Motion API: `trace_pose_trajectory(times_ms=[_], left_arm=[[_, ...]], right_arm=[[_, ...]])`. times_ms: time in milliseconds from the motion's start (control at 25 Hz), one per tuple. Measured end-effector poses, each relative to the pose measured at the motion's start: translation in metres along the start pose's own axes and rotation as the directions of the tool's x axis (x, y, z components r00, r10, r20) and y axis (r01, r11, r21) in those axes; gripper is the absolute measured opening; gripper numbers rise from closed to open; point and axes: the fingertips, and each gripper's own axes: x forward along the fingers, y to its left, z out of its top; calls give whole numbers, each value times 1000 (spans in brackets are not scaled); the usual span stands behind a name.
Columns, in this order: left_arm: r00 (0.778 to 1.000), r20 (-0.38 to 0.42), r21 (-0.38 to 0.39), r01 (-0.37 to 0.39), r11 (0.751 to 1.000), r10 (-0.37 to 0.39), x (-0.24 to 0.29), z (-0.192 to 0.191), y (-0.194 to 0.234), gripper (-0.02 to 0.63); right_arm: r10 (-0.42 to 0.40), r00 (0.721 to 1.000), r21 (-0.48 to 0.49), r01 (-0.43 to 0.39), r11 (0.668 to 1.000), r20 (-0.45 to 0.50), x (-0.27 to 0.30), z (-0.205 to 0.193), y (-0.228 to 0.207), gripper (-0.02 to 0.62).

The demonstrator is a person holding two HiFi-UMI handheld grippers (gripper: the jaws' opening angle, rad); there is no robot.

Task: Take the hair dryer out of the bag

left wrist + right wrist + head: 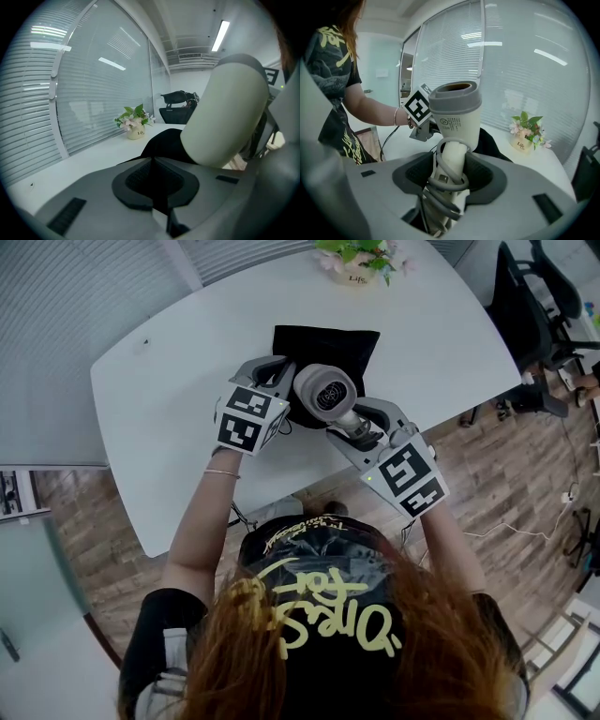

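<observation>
hair dryer (pixel 452 117): cord-wrapped handle clamped between right gripper (pixel 450 176) pads, barrel up, just above bag (pixel 328 348), looks fully out | left gripper (pixel 152 182): jaws pinched together on bag's near-left edge, probably anchoring it against the pull | bag limp mid-table (pixel 169 390) | flower pot (pixel 356 263) at far edge

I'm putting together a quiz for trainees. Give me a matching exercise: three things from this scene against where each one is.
Things:
1 hair dryer
2 bag
3 flower pot

Places:
a at the far edge of the table
b handle clamped in the right gripper
c edge pinched by the left gripper

Pairs: 1-b, 2-c, 3-a
</observation>
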Motion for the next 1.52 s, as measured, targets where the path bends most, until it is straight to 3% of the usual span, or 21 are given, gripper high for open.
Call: trace_pose_trajectory(times_ms=[280, 800, 1120, 1520], left_arm=[[999, -3, 13, 32, 999, -32, 2, -15, -8, 6], [995, -57, 126, 89, 988, -82, 2, -26, -32, 8], [987, -86, 250, 151, 957, -133, -2, -30, -47, 8], [975, -103, 288, 218, 933, -196, -7, -37, -61, 8]], right_arm=[[-46, 998, 14, 45, 999, 34, -23, 21, -16, 218], [-125, 992, 69, 122, 990, 35, -22, 37, -82, 218], [-150, 988, 10, 150, 989, -46, 10, 33, -119, 218], [-122, 980, -6, 123, 992, -155, 67, 9, -142, 218]])
